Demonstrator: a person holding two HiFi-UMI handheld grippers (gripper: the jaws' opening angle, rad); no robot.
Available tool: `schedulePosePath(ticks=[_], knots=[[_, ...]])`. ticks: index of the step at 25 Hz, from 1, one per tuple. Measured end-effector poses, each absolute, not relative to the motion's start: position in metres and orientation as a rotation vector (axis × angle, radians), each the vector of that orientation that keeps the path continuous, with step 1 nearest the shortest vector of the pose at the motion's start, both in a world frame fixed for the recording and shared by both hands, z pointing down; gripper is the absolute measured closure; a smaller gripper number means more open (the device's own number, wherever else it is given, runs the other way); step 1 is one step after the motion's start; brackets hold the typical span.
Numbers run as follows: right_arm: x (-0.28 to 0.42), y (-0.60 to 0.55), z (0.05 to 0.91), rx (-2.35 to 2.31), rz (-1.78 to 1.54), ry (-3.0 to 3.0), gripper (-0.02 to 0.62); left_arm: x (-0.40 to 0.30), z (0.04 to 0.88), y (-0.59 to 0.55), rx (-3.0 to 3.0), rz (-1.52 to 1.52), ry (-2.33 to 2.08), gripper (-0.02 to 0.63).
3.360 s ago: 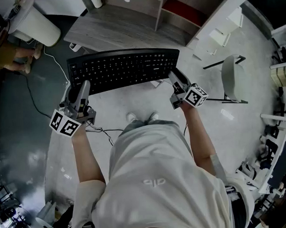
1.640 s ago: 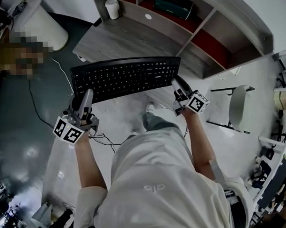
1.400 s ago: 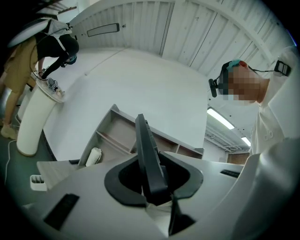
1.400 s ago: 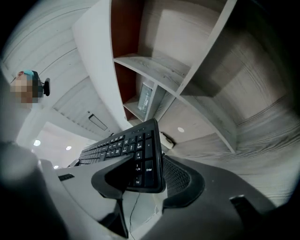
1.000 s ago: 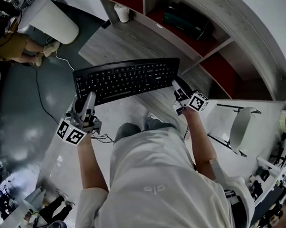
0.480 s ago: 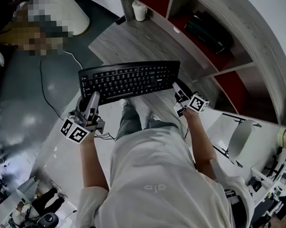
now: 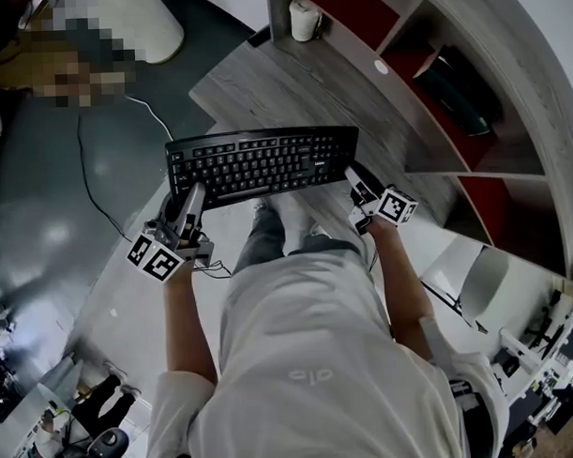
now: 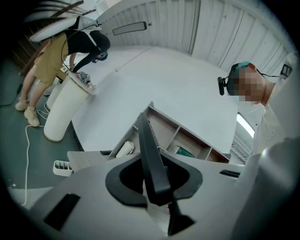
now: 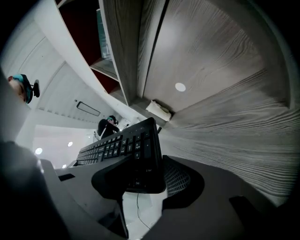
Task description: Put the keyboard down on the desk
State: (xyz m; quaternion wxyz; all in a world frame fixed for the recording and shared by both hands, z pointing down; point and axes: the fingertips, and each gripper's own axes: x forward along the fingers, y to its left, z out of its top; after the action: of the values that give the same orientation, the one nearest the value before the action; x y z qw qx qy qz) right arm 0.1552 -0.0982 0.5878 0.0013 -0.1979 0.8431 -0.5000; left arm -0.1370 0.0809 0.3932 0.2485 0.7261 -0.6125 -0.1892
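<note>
Head view: keyboard [image 7: 263, 165] in air over near edge of worktop [image 7: 291, 82]. Long axis 9-to-3, keys up, far edge toward 12. Your left tongs [image 7: 191, 194] clamped on its 9 o'clock end, your right tongs [image 7: 353, 179] clamped on its 3 o'clock end. Worktop grey wood-grain. Red-backed shelves [image 7: 450, 86] at 2, grey floor [image 7: 43, 232] at 9.

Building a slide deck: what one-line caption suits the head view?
Person holds a black keyboard by its ends, left tongs and right tongs, before a grey desk.
</note>
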Motion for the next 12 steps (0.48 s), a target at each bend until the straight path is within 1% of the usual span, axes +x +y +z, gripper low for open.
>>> schedulePosePath(ticks=[8, 12], knots=[[0.098, -0.097, 0.634, -0.685, -1.684, 2.637, 0.405, -0.203, 0.433, 0.073, 1.902, -0.482, -1.641, 0.517], [0.084, -0.099, 0.641, -0.704, -1.706, 2.651, 0.405, -0.217, 0.447, 0.073, 1.865, -0.482, -1.632, 0.517]])
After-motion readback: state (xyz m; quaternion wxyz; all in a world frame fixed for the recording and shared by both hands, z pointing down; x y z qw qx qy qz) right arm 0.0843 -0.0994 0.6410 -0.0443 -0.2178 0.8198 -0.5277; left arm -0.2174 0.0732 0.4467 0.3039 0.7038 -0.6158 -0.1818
